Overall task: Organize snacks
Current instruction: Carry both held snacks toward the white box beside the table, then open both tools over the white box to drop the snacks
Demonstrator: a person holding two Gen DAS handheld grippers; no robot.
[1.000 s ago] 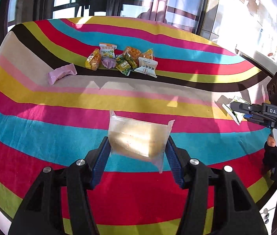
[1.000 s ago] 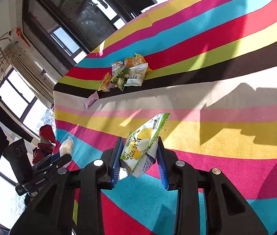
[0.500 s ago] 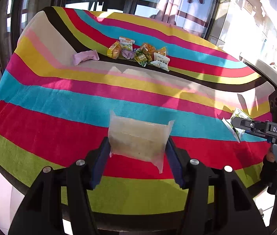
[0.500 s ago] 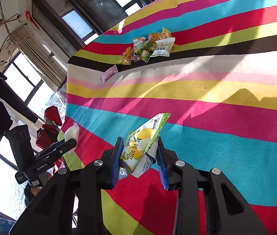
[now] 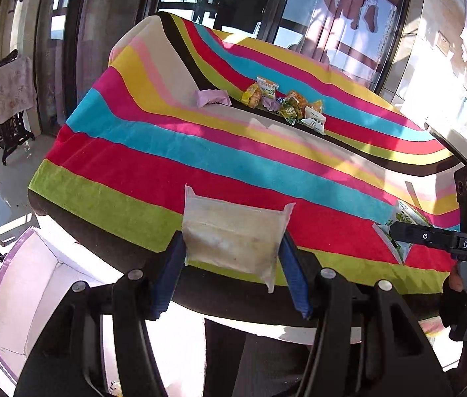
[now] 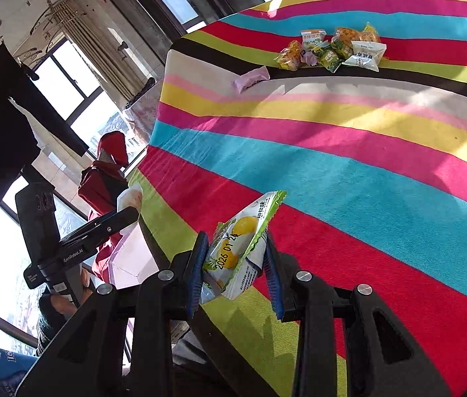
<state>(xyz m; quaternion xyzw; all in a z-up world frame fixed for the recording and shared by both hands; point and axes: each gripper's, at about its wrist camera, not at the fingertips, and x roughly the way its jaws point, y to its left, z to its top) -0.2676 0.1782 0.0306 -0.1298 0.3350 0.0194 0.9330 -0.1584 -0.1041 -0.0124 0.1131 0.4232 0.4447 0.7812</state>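
Left wrist view shows a translucent, pale rectangular snack pouch (image 5: 232, 236) pinched across its width between the blue pads of the left gripper (image 5: 232, 271), held flat and clear of the cloth above the near table edge, probably so it can travel without dragging. In the right wrist view, a green-and-white crinkled foil packet printed with yellow fruit (image 6: 238, 248) stands tilted in the right gripper (image 6: 235, 273), whose jaws sit narrow and tight on its thin body. Both are carried off the rainbow-striped tablecloth (image 6: 365, 172); a white box with lilac edges (image 5: 35, 284) beside the table looks a likely destination. Well apart, at the far side, lie a heap of small wrapped snacks (image 6: 332, 49) and one lilac wrapper (image 6: 251, 77), seemingly awaiting sorting.
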